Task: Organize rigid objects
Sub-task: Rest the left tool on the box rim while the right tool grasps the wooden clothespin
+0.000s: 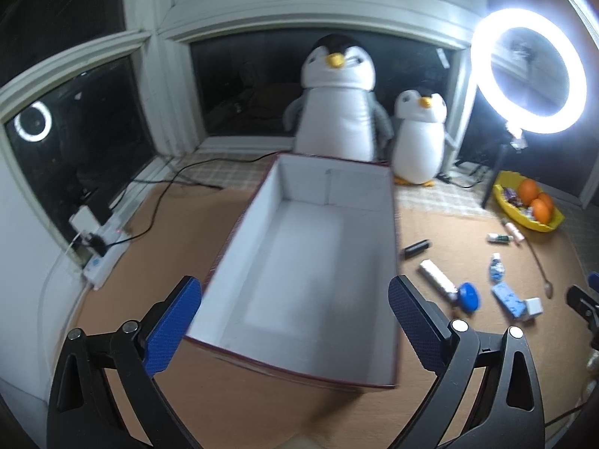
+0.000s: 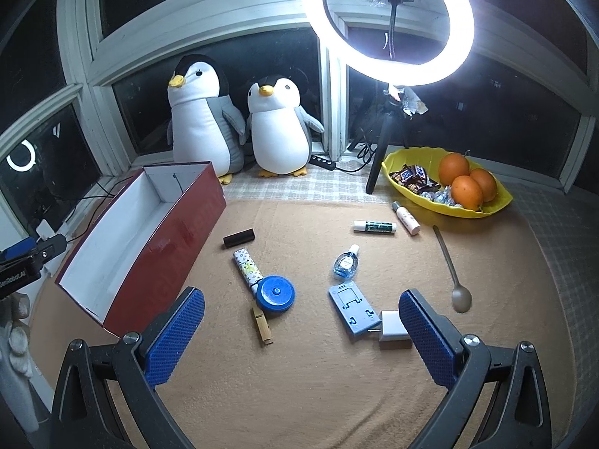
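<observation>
Both the left gripper (image 1: 295, 321) and right gripper (image 2: 301, 331) are held wide apart, empty; the red box (image 2: 179, 232) is seen at ten o'clock.

Two plush penguins (image 2: 202, 112), ring light (image 2: 387, 22), fruit bowl (image 2: 411, 157).

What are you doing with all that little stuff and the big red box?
A person is holding two grippers, both open and holding nothing yet. The left gripper hovers over the red box, which is empty inside. The right gripper hovers over small things scattered on the tan mat: a blue round case, a spoon, a white charger. Nothing is packed so far.
</observation>
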Tool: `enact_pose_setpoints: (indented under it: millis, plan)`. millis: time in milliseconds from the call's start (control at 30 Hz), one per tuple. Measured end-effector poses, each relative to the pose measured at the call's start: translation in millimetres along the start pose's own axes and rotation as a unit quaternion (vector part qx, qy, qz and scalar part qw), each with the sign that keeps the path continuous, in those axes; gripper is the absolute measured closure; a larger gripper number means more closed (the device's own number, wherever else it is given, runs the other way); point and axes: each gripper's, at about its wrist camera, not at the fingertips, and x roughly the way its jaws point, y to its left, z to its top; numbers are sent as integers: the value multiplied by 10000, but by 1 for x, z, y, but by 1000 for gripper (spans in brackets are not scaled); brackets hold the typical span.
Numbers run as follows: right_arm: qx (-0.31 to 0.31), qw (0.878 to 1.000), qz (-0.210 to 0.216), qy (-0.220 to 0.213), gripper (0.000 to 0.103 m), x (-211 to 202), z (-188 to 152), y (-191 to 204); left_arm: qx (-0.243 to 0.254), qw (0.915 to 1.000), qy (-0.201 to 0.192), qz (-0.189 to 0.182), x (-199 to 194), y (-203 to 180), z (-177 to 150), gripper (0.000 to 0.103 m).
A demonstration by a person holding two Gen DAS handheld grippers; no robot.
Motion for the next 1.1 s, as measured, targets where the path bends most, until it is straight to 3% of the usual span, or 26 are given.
enact_pose_setpoints:
  millis: [400,500,667,1000,1100]
  plan:
    - [-179,9994,148,241,0,23,-7,13,-370,9971,332,582,32,57,-15,8]
    - [-195,9992,168,313,0,28,-9,15,-441,9955,452,711,42,68,-17,21]
    - [-194,9984,219,478,0,39,-15,16,-567,9927,630,861,61,82,-21,24]
    - [-114,9947,321,971,2,74,-32,16,-531,9903,922,893,89,87,-31,25]
    - [-164,9932,347,1097,10,85,-37,19,-487,9902,988,853,95,86,-32,37]
